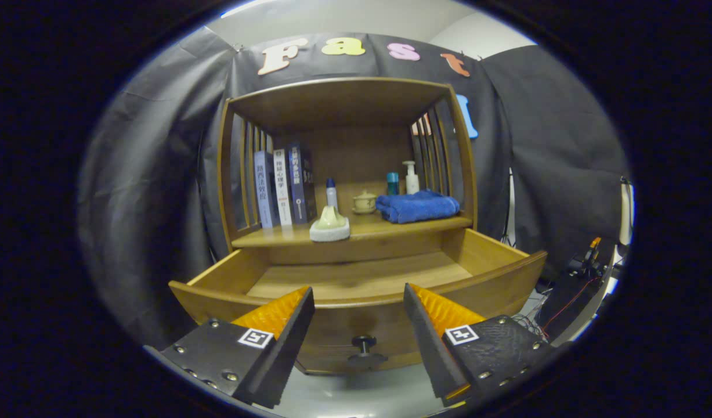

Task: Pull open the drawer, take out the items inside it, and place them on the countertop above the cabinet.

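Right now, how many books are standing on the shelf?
3. The books stand side by side at the countertop's left end, against the slatted side, left of the small bottle. Beyond the open tool, nothing seems to hide more.

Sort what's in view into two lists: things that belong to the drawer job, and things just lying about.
Job:
drawer, pulled open
drawer knob, between the open fingers
gripper, holding nothing
countertop

Lying about:
books
blue towel
small lidded pot
pump bottle
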Available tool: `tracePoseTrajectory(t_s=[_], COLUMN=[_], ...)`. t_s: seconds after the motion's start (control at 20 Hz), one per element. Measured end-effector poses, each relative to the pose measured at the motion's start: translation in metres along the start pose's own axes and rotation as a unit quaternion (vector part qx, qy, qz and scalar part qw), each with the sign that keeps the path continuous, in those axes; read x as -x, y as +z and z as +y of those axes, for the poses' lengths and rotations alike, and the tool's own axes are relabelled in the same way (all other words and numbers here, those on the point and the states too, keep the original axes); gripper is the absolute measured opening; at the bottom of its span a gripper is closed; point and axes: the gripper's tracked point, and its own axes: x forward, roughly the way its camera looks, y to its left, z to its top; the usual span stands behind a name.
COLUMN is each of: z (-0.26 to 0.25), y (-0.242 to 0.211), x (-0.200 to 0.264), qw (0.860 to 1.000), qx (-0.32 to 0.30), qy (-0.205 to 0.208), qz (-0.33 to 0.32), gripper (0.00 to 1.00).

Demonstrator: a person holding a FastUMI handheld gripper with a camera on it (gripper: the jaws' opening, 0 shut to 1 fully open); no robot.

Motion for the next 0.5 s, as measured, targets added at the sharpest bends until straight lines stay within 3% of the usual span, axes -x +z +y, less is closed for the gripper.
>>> tracePoseTrajectory(t_s=[0.1, 0.5], z=[0.0016, -0.0016], y=[-0.0116, -0.006], x=[-0.0034, -0.0103], qw=[1.0, 1.0], qx=[0.012, 0.012], qy=[0.007, 0.014], qz=[0.025, 0.023], gripper=[0.92, 0.91])
